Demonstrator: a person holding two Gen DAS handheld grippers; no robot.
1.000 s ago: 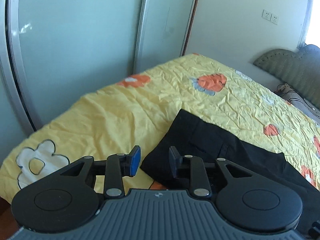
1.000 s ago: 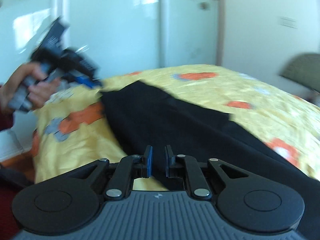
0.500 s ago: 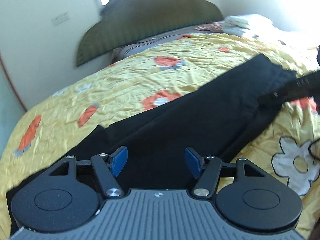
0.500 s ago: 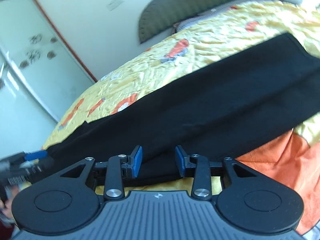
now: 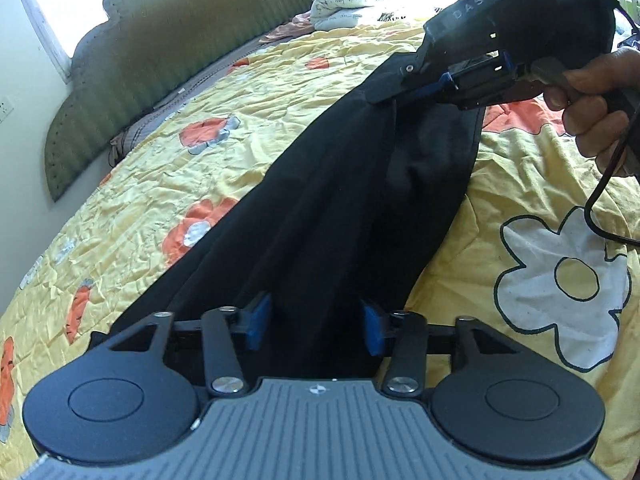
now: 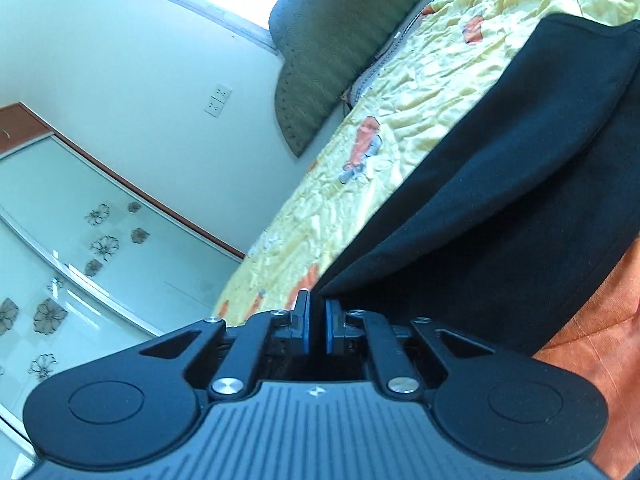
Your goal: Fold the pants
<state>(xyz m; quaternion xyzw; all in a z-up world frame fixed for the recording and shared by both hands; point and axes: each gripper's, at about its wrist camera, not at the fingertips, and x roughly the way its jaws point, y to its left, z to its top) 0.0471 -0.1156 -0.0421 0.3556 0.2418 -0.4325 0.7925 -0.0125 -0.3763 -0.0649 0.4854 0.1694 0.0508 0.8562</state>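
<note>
While both tongs have just been closing, your right tongs (image 6: 317,326) are pinching the pants (image 5: 320,216) on the bed (image 5: 240,120) and your left tongs (image 5: 314,326) are squeezing bunched cloth, so lifting for the fold seems ready.

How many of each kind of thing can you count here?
Long black pants: 1
Yellow flowered bedspread: 1
Green padded headboard: 1
White crumpled bedding bundle: 1
Black two-finger grippers: 2 (left gripper, jaws just closed further on the pants; right gripper, shut on them)
Total: 6
</note>
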